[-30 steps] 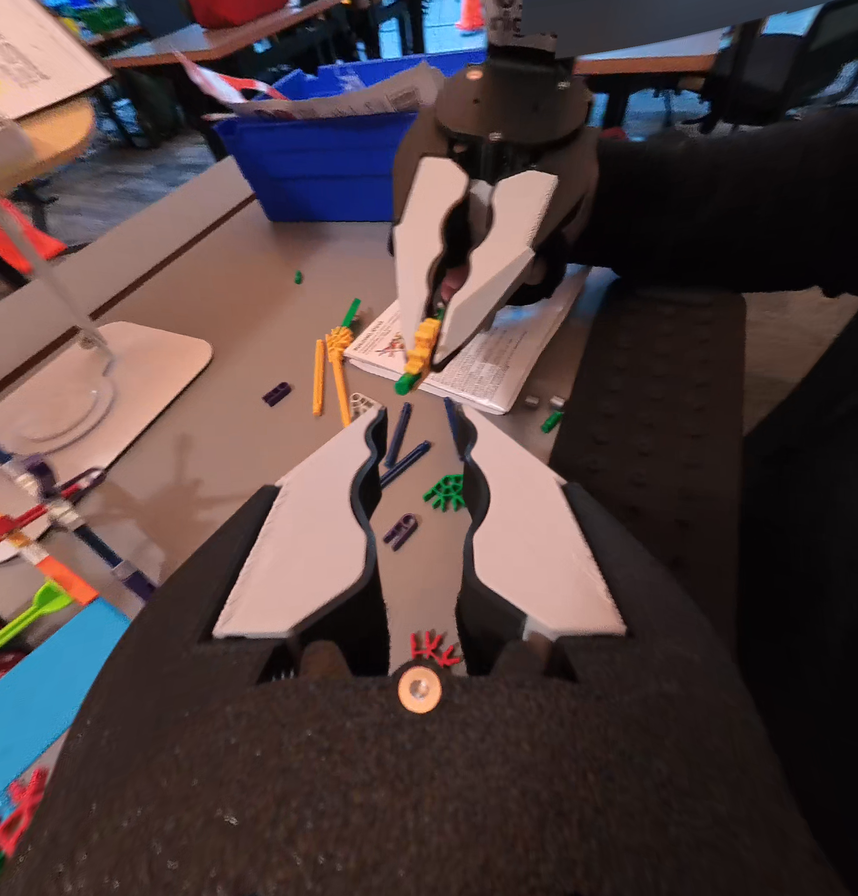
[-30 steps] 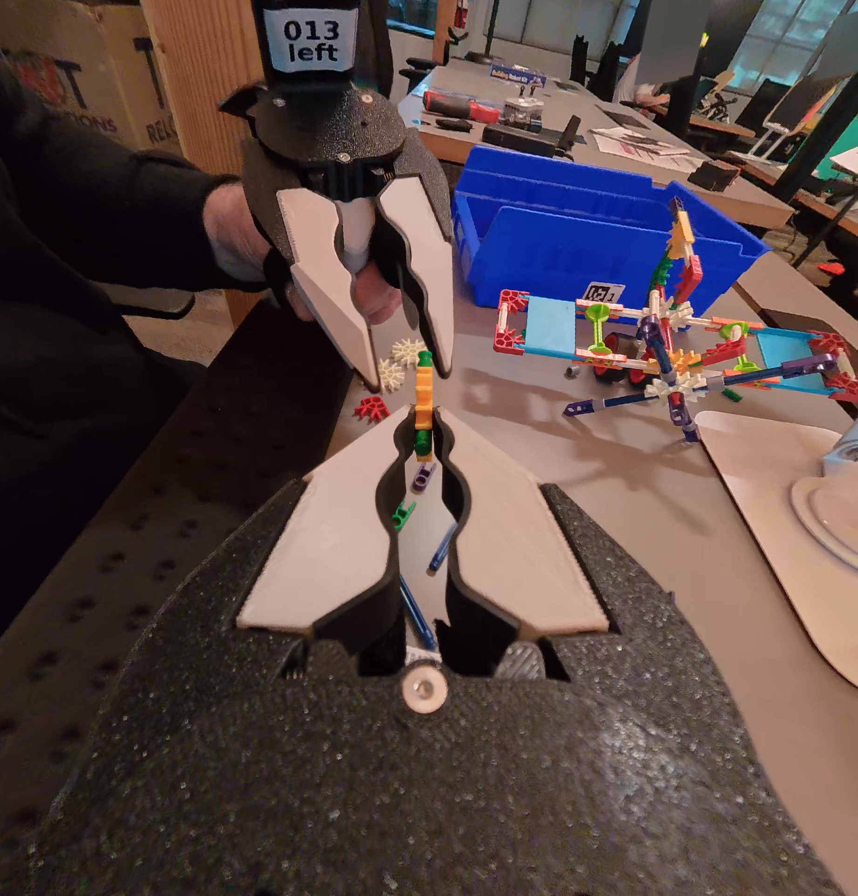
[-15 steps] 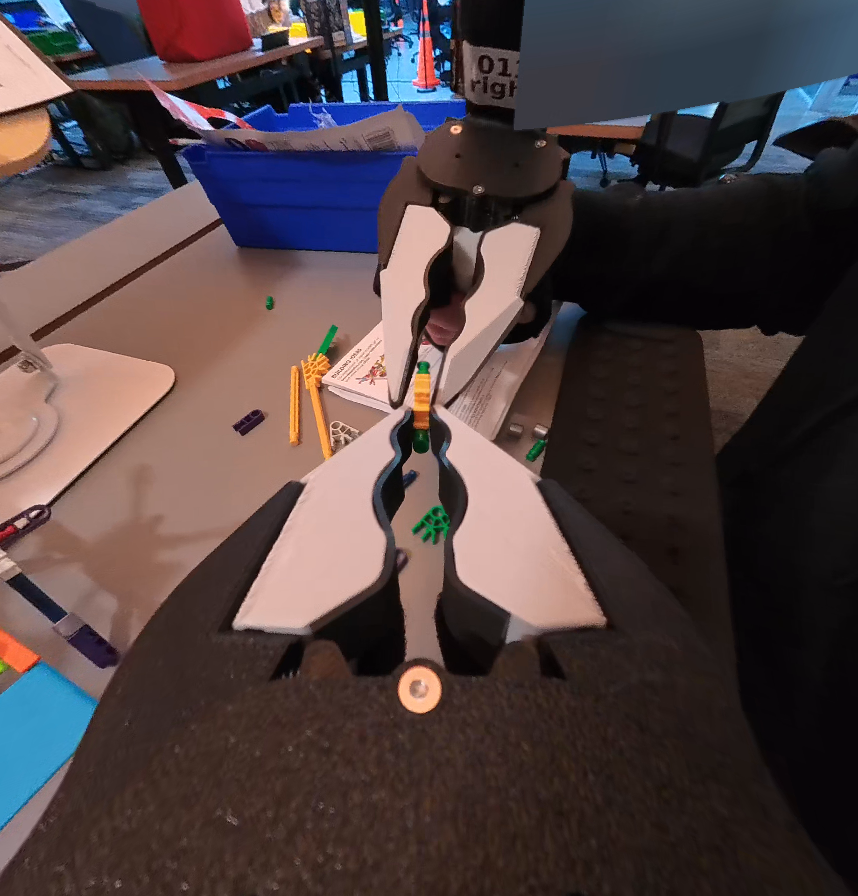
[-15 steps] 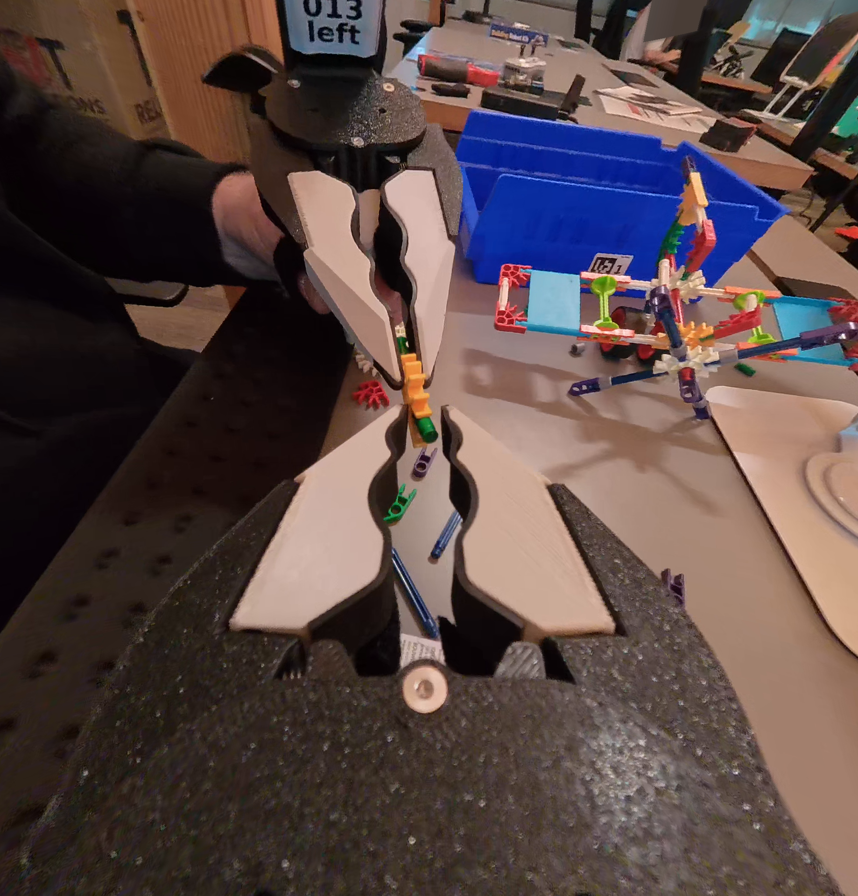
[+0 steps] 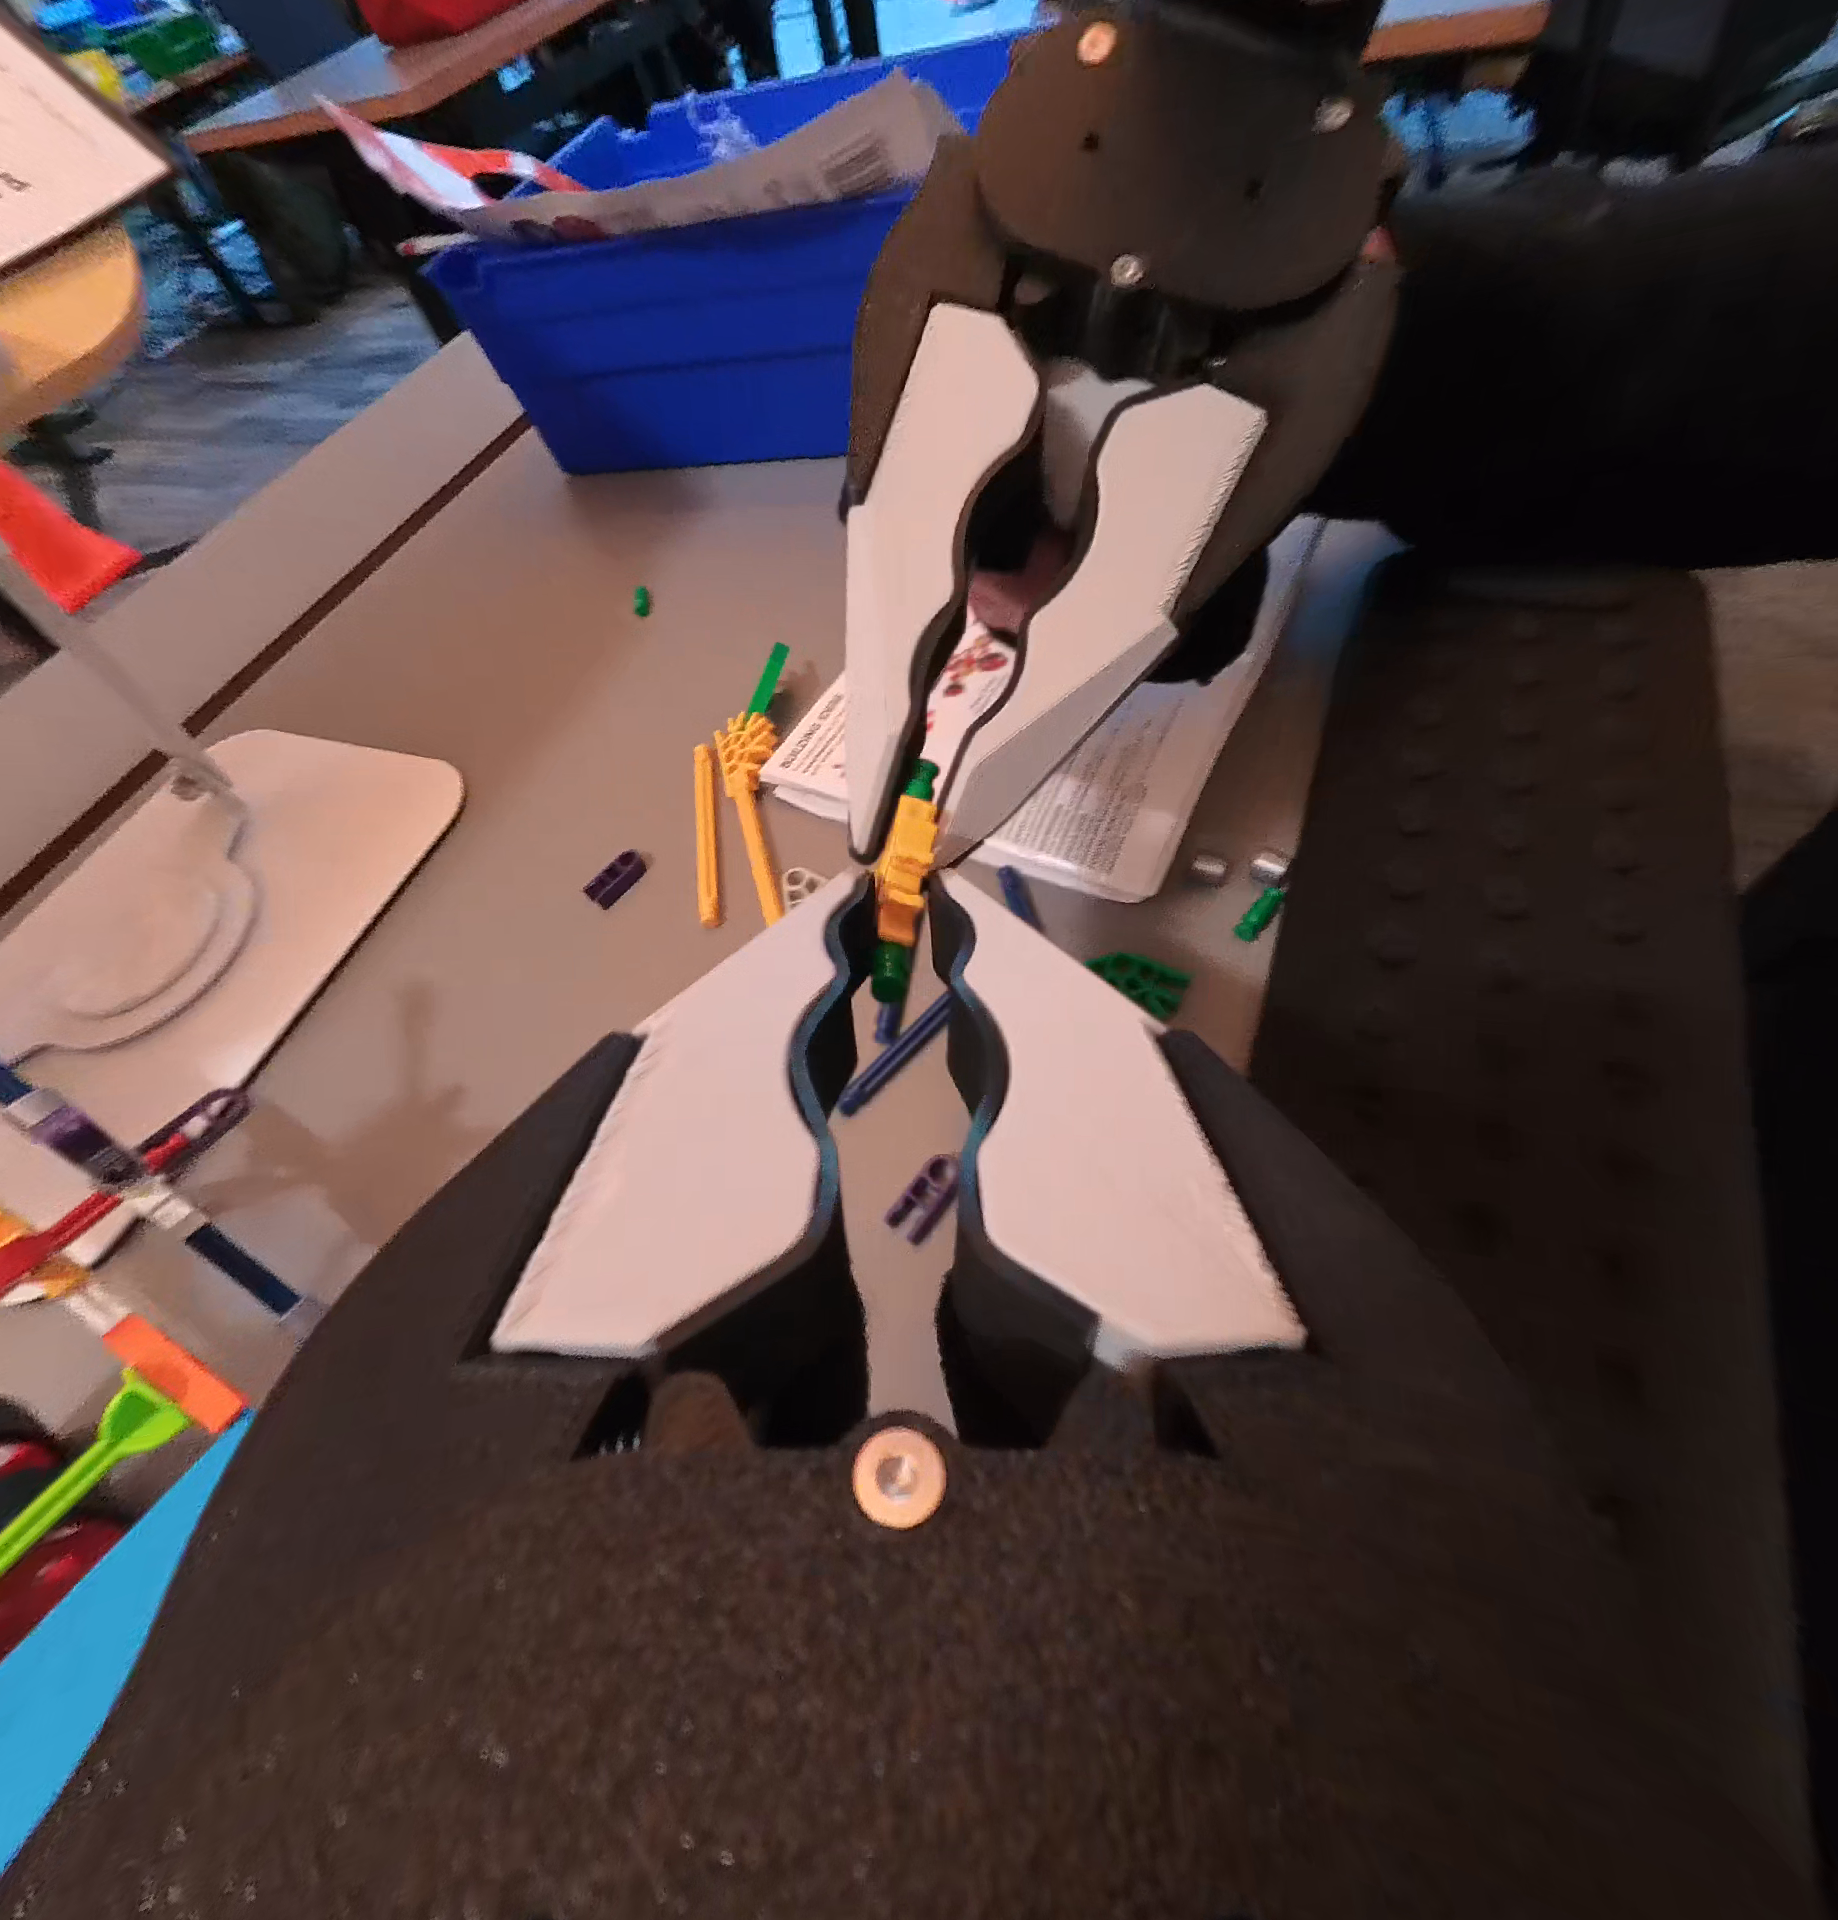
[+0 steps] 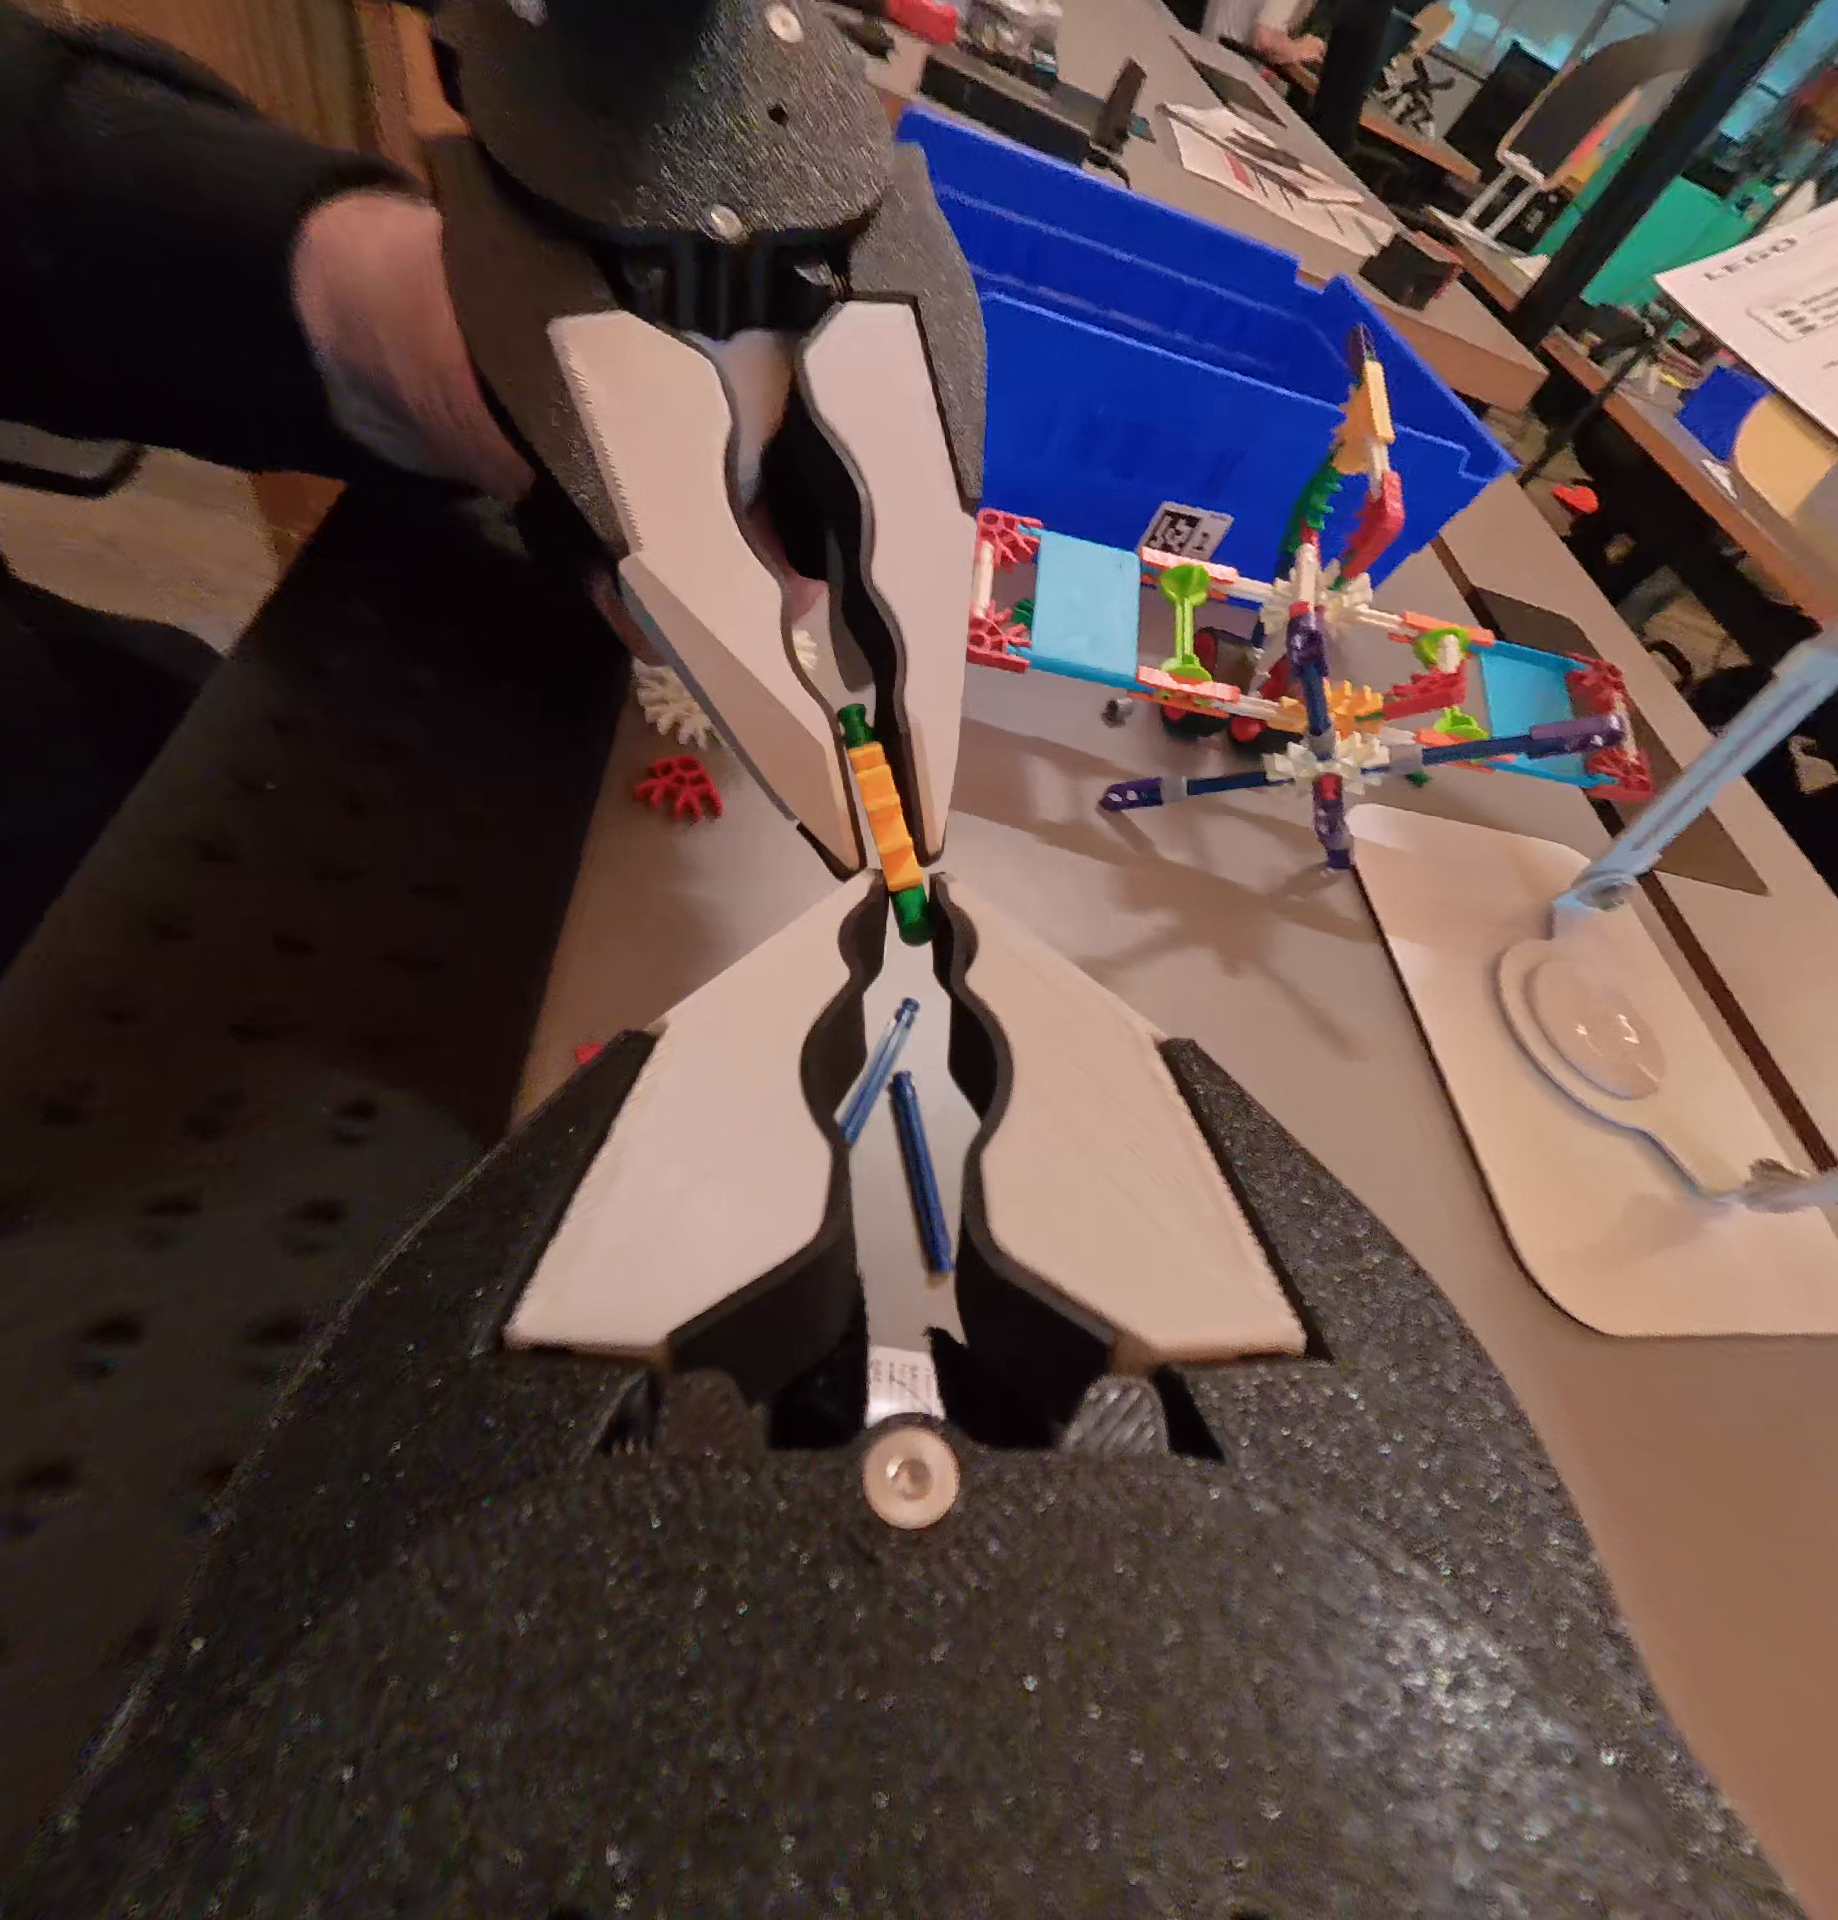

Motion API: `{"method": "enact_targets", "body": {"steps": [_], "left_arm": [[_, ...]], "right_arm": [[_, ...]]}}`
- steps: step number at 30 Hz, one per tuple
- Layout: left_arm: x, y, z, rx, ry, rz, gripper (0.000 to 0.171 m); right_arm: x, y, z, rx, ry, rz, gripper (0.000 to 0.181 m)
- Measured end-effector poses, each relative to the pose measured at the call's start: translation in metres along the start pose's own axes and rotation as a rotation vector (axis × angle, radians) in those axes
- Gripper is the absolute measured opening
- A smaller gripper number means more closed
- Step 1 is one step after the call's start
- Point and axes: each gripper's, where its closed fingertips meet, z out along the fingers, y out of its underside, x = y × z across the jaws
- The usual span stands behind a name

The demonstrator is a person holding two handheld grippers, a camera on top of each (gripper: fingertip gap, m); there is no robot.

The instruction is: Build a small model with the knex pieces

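A short green rod with yellow-orange connectors [image 5: 902,883] on it hangs above the grey table between two grippers that meet tip to tip. My left gripper [image 5: 894,891] is shut on the yellow part, with the green end showing between its fingers. In the right wrist view the left gripper [image 6: 889,862] comes in from the top, clamped on the orange connectors [image 6: 884,805]. My right gripper [image 6: 907,888] is shut on the rod's green end. It shows from above in the left wrist view [image 5: 904,852].
Below lie two blue rods [image 6: 915,1174], a purple connector [image 5: 923,1200], yellow rods [image 5: 707,831], a green connector [image 5: 1143,977] and a booklet [image 5: 1102,800]. A blue bin [image 6: 1154,416], a colourful rod model [image 6: 1310,675] and a white stand base [image 6: 1621,1091] stand nearby. A black mat [image 5: 1517,935] borders the table. Both grippers' tips are close together, under 4 cm apart.
A second ago only the right gripper held the piece and the left was open. The left gripper moved up and closed on it; now both grip it, tip to tip.
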Motion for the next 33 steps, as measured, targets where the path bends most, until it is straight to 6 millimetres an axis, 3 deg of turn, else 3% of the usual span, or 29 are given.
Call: {"method": "enact_targets", "body": {"steps": [11, 14, 21, 25, 33], "left_arm": [[-0.026, 0.010, 0.010, -0.117, -0.236, 0.008, 0.006], [-0.031, 0.014, 0.010, -0.197, -0.279, 0.045, 0.004], [-0.033, 0.018, 0.014, -0.363, -0.338, 0.242, 0.004], [-0.037, 0.016, 0.017, -0.410, -0.383, 0.337, 0.005], [-0.049, 0.010, 0.023, -0.306, -0.506, 0.196, 0.005]], "right_arm": [[0.025, 0.013, 0.009, -0.184, 0.285, -0.167, 0.009], [0.033, 0.012, 0.009, -0.254, 0.402, -0.307, 0.018], [0.034, 0.020, 0.008, -0.376, 0.454, -0.469, 0.012], [0.036, 0.024, 0.009, -0.397, 0.465, -0.470, 0.006], [0.051, 0.025, 0.008, -0.351, 0.535, -0.333, 0.006]]}}
